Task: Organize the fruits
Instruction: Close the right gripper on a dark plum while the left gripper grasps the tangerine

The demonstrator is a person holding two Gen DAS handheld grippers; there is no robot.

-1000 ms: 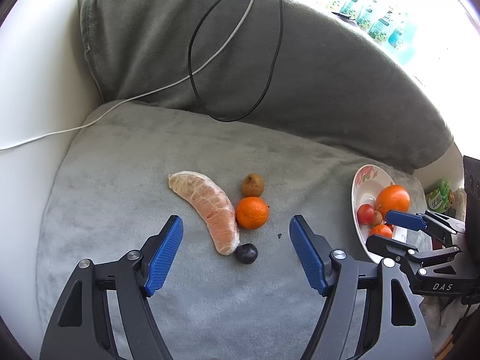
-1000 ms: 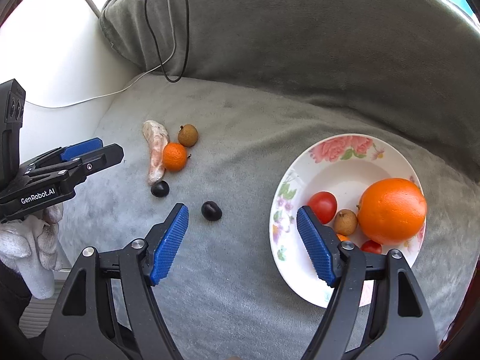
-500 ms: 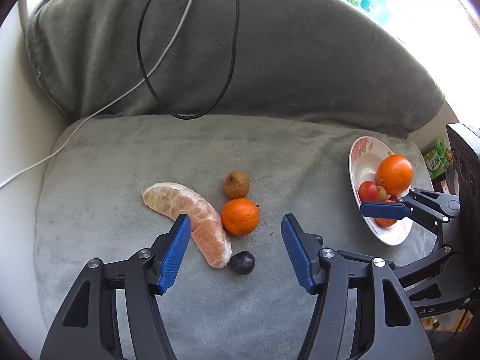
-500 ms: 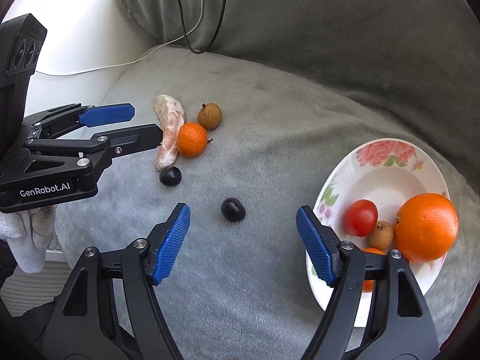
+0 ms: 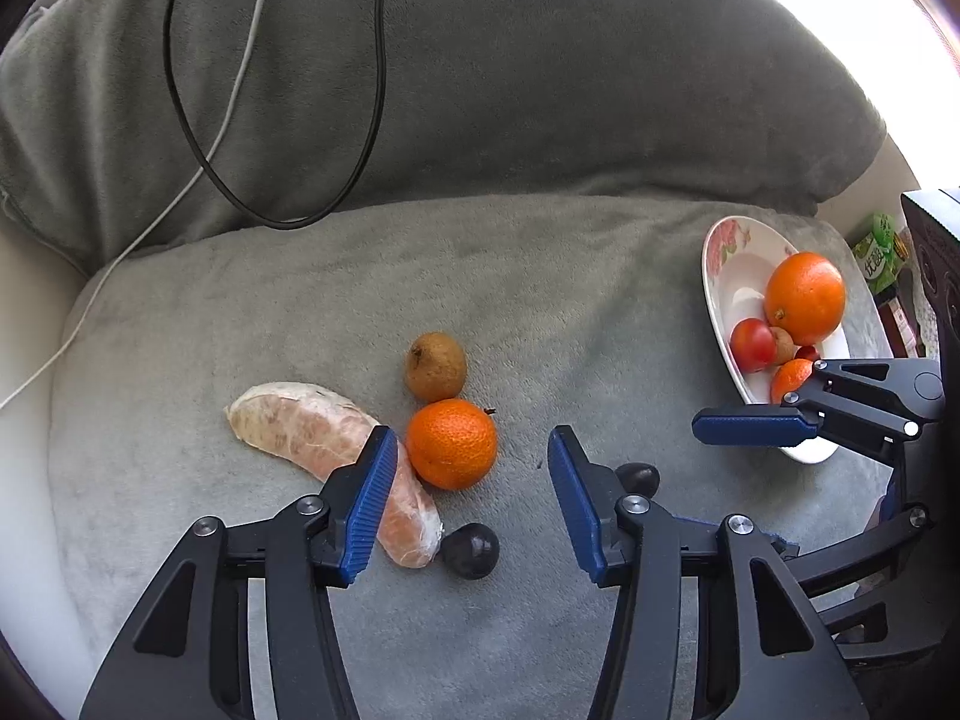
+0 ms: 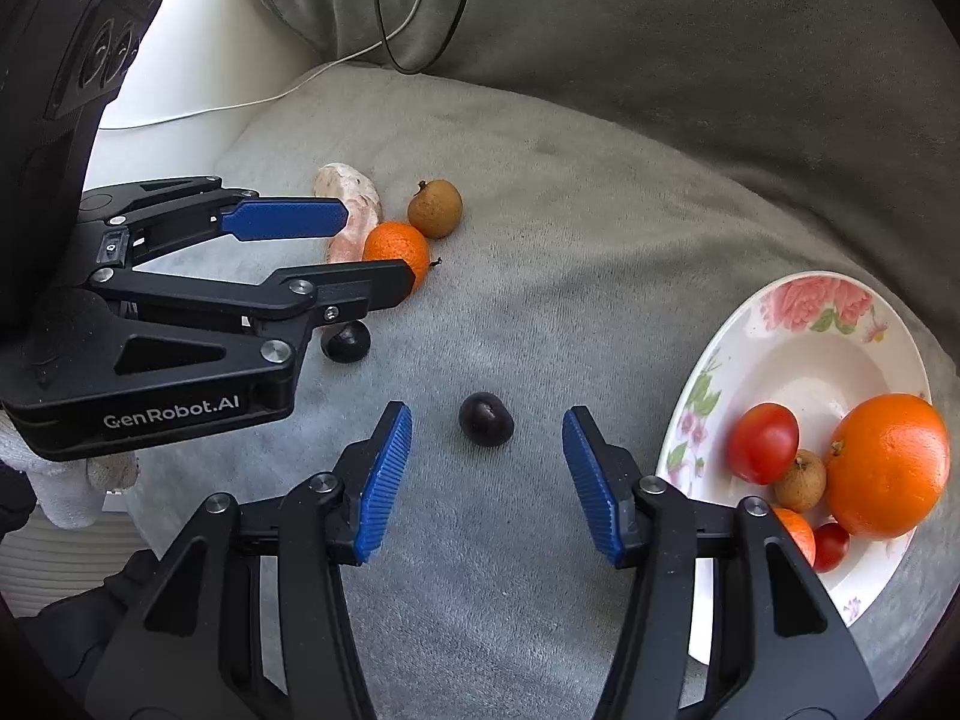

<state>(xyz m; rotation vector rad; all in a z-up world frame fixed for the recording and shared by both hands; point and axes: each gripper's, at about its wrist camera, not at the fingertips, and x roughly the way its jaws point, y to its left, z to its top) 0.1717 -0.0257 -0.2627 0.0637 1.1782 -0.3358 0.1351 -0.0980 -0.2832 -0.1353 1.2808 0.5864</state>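
On the grey cushion (image 5: 540, 276) lie a peeled pomelo segment (image 5: 312, 438), a small mandarin (image 5: 451, 444), a brown longan (image 5: 436, 365) and two dark plums (image 5: 470, 549) (image 6: 486, 418). My left gripper (image 5: 471, 495) is open, its jaws standing on either side of the mandarin, just short of it. My right gripper (image 6: 486, 480) is open, with the nearer plum between its fingertips, a little ahead. A floral plate (image 6: 798, 348) at the right holds a large orange (image 6: 888, 465), tomatoes (image 6: 763, 443), a longan and a mandarin.
A black cable (image 5: 180, 90) and a white cable (image 5: 234, 78) hang over the grey backrest cushion. A white wall or armrest (image 6: 180, 78) borders the cushion on the left. Green packages (image 5: 879, 252) stand beyond the plate.
Both grippers have moved forward and lower toward the fruit. The left one now brackets the mandarin; the right one has swung left from the plate to centre on the plum. Both stay open.
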